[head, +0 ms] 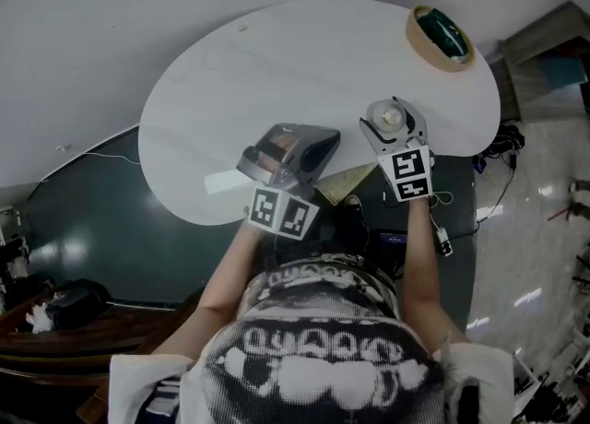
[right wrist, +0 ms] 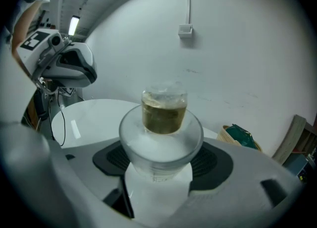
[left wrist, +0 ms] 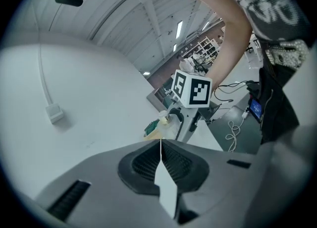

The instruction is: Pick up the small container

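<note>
While the head view shows only a pale round top at the right gripper (head: 395, 123), the right gripper view shows the small container (right wrist: 163, 115) in full. It is clear, with yellowish contents, and its wide frosted part is clamped between the jaws, over the white table (head: 277, 63) near its front edge. The left gripper (left wrist: 160, 145), just beside, has its jaws pressed together on nothing.
</note>
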Available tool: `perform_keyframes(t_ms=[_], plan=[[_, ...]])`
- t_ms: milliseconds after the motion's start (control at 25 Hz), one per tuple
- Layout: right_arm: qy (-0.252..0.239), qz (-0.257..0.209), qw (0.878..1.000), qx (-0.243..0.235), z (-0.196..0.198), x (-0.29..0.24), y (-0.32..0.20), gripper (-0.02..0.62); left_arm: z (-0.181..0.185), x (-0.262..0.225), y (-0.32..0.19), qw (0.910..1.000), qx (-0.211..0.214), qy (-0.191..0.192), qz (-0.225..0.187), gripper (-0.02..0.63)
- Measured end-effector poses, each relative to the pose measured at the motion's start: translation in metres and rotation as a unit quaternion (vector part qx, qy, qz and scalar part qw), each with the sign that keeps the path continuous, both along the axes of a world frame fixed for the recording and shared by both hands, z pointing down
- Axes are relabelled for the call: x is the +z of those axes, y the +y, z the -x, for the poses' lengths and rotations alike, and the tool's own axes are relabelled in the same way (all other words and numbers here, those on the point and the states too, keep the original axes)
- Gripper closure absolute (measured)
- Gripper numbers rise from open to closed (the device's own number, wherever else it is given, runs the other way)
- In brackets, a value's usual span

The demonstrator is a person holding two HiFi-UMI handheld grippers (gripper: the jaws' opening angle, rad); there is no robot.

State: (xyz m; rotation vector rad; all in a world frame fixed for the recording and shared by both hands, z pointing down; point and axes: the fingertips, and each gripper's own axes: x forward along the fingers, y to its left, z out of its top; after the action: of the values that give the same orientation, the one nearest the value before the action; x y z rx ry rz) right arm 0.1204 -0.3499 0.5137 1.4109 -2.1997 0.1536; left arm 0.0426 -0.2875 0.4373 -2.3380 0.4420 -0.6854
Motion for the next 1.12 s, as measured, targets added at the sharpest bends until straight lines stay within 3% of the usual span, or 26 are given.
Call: perform_keyframes(t_ms=[680, 1120], plan=[[0.010, -0.003, 0.998, 0.058, -0.007, -0.017, 0.068, 0.256, -0.026, -0.001, 0.021, 0.9962, 0.085, 0.018, -0.005, 0.601], [0.009, -0.004, 0.998, 0.058, 0.015, -0.013, 0.087, 0.256, -0.015, -0.002, 0.033, 0.9946, 0.101, 0.023, -0.007, 0.601]])
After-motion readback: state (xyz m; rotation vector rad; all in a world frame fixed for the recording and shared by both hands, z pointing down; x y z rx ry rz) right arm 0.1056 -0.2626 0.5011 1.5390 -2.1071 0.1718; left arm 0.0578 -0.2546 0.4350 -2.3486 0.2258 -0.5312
